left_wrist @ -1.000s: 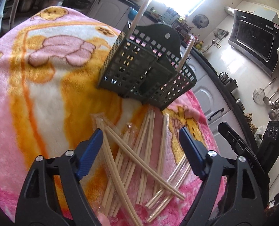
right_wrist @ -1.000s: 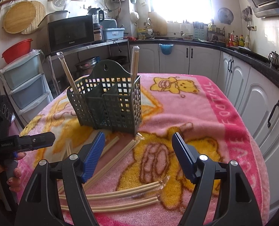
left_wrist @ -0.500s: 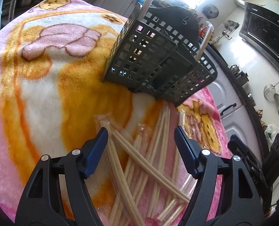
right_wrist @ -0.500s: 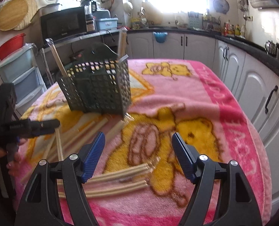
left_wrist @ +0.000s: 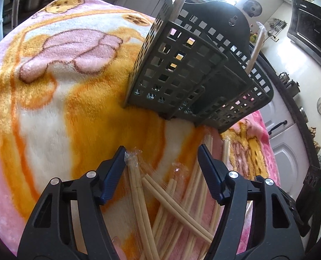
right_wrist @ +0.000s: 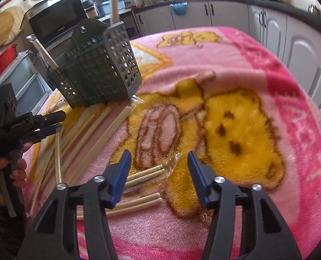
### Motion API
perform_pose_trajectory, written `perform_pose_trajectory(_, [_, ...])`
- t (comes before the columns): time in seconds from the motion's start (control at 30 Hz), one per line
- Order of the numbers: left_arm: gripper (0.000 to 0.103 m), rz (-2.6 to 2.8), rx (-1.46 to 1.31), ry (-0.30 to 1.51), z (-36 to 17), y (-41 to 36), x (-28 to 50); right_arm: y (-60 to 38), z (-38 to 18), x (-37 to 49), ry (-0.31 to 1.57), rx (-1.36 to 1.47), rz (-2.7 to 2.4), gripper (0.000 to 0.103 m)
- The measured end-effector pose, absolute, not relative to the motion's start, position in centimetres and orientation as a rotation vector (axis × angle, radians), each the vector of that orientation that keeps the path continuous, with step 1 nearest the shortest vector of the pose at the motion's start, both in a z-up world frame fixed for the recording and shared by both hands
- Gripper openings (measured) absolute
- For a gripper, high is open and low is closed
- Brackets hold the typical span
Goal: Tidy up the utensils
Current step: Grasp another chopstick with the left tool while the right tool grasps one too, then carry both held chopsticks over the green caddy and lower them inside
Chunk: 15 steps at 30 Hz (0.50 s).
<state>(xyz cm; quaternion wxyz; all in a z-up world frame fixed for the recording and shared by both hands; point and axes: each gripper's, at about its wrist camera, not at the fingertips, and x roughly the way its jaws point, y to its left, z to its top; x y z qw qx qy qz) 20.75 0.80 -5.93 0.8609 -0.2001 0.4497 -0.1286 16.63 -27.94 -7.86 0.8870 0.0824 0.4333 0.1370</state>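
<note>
Several pairs of wrapped wooden chopsticks (left_wrist: 173, 203) lie scattered on the pink and yellow blanket (left_wrist: 52, 91) in front of a dark grey slotted utensil basket (left_wrist: 188, 71). The basket (right_wrist: 95, 65) holds two upright chopstick pairs (right_wrist: 113, 8). My left gripper (left_wrist: 161, 162) is open, low over the near ends of the pile, one pair (left_wrist: 136, 186) beside its left finger. It also shows in the right wrist view (right_wrist: 52, 121). My right gripper (right_wrist: 158, 166) is open over the ends of two wrapped pairs (right_wrist: 143, 175).
The blanket covers a table. White kitchen cabinets (right_wrist: 301, 49) and a counter run along the right. A microwave (right_wrist: 54, 21), plastic drawers (right_wrist: 23, 80) and a red bowl (right_wrist: 2, 60) stand at the left beyond the table edge.
Both grippers have dropped lower and moved forward toward the chopsticks. The left one has closed in on the pile's ends; the right one now straddles the nearest wrapped pairs. Both stay open.
</note>
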Motion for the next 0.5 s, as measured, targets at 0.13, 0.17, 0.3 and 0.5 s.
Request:
perform_pose_trajectory(0.13, [0.050,-0.249,-0.395,0.949,-6.1,0.6,20.9,-28.4,-8.1,17.0,0.902,0.175,0.262,0.021])
perform_pose_trajectory(0.17, [0.047,-0.245,-0.388,0.950,-6.1,0.6,20.9,-28.7,-8.1,17.1,0.899,0.185,0.265,0.011])
perform_pose_trajectory(0.3, [0.034,-0.227,-0.366,0.952,-6.3,0.7,21.0,-29.3,-7.7,17.0,0.872,0.210,0.261,0.007])
perform_pose_trajectory(0.5, [0.012,-0.217,-0.364,0.947,-6.3,1.4,20.7,-29.5,-6.1,16.7,0.807,0.212,0.264,0.007])
